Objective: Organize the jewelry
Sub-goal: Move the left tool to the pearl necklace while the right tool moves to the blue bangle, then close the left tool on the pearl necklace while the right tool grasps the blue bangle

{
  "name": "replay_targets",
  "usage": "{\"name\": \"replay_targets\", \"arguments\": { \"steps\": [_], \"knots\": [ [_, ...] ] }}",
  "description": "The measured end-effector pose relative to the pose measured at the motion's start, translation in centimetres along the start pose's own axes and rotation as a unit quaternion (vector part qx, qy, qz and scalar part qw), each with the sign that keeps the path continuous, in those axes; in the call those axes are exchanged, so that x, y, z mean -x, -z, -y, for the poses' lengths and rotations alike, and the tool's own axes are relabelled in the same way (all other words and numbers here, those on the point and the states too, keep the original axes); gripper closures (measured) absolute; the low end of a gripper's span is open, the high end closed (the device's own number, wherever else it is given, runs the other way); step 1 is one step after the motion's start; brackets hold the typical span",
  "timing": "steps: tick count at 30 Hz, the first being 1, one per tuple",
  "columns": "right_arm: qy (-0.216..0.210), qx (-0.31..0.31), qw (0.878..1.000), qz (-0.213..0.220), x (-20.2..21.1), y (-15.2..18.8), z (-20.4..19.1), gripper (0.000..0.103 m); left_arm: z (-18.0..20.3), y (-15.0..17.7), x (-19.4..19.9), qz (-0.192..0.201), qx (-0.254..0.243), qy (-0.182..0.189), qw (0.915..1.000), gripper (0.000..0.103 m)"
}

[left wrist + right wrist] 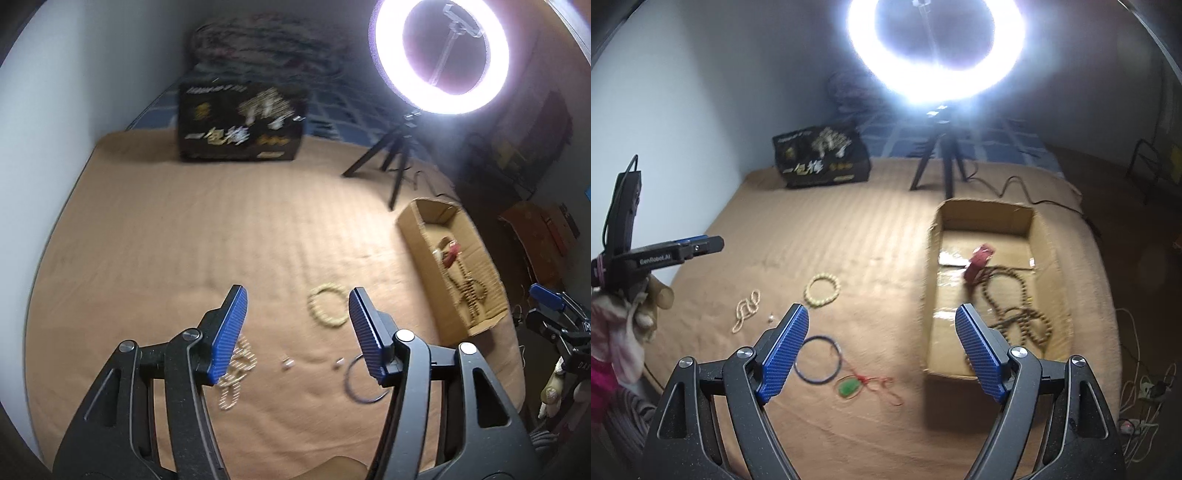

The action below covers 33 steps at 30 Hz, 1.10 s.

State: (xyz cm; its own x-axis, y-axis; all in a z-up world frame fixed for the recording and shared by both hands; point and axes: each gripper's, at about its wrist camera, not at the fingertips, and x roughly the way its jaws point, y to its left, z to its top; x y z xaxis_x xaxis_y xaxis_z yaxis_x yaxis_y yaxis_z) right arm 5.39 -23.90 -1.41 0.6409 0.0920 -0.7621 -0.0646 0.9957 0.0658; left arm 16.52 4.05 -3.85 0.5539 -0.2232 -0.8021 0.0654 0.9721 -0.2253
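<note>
Jewelry lies on a tan blanket [849, 229]. A cream bead bracelet [327, 304] [822, 290], a pale chain [236, 373] [746, 310], a dark blue bangle [364, 380] [818, 360], two small pale earrings [288, 363] and a green pendant on red cord [849, 387] lie loose. An open cardboard box [417, 236] [932, 280] holds a brown bead necklace [1015, 314] and a red piece [979, 262]. My left gripper [297, 328] is open and empty above the earrings. My right gripper [881, 350] is open and empty above the blanket between the bangle and the box.
A ring light [934, 48] on a black tripod [942, 162] stands at the back, its cable [1015, 184] trailing right. A black printed box [242, 122] [822, 157] sits at the back left by the wall. The bed edge drops off right, with cables on the floor [1141, 398].
</note>
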Motion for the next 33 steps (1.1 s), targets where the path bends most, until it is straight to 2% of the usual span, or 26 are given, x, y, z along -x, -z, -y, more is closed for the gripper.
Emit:
{"name": "replay_targets", "arguments": {
  "steps": [4,8,18,23,33],
  "knots": [
    [-0.003,0.02,1.0,-0.014,-1.8,1.1,-1.6,0.021,-2.5,1.5,-0.7,-0.018,0.012,-0.008,0.9997,0.044],
    [-0.026,0.037,0.998,-0.052,-4.5,2.3,-3.0,0.021,-4.3,2.9,-2.3,-0.045,0.026,-0.008,0.9986,0.044],
    [-0.055,0.057,0.988,-0.135,-10.4,5.0,-4.9,0.021,-5.7,5.0,-6.3,-0.11,0.036,0.013,0.9932,0.044],
    [-0.056,0.086,0.985,-0.141,-11.4,5.1,-5.8,0.021,-7.0,5.3,-7.9,-0.129,0.058,0.017,0.9898,0.044],
    [-0.058,0.085,0.982,-0.157,-13.2,5.2,-5.4,0.021,-7.7,5.6,-10.3,-0.15,0.064,0.016,0.9865,0.044]
  ]
}}
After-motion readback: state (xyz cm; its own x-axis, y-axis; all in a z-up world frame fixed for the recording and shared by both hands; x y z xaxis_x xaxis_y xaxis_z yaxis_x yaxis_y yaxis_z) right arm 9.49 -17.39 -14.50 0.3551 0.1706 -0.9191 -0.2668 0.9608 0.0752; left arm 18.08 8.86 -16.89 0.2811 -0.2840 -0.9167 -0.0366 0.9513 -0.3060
